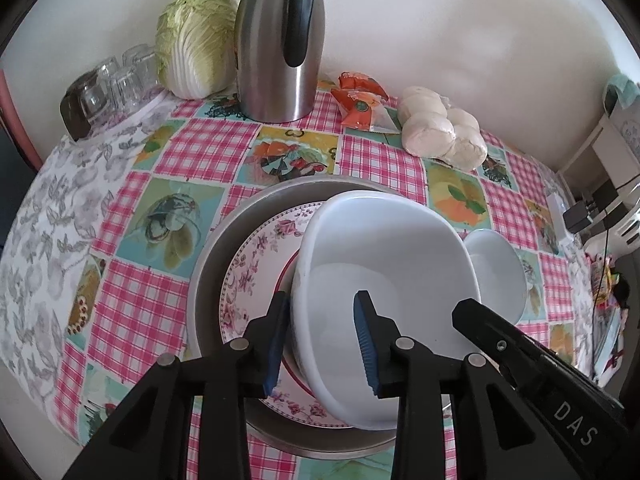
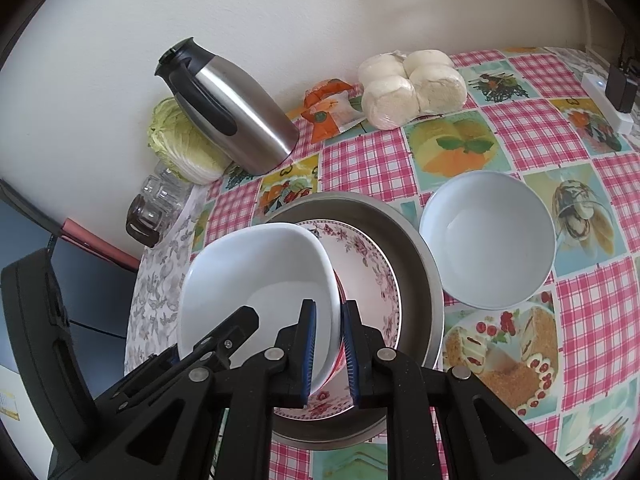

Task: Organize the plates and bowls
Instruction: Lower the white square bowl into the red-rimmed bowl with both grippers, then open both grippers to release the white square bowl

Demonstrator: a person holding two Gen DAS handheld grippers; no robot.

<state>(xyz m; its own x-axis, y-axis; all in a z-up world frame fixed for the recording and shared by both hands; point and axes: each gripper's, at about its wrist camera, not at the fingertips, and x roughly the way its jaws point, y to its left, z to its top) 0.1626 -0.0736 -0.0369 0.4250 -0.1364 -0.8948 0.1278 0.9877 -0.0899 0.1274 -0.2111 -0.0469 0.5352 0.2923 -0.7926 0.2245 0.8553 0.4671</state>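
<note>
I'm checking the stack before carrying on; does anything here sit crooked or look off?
Yes. The square white bowl is tilted over the floral plate in the metal pan, not nested flat. Both grippers, left and right, straddle its rim. The round white bowl sits apart on the tablecloth.

Far edge along the wall is blocked by a steel vacuum jug with black handle (image 1: 280,52), a pale green napa cabbage (image 1: 196,40), upturned clear drinking glasses (image 1: 116,80), orange snack packets (image 1: 360,100) and a bag of white steamed buns (image 1: 440,128). The chequered pink tablecloth (image 1: 200,148) between these and the grey metal pan (image 1: 224,240) lies open. A round white bowl (image 2: 488,240) stands just beside the pan's right rim; cloth beyond it is unobstructed.
</note>
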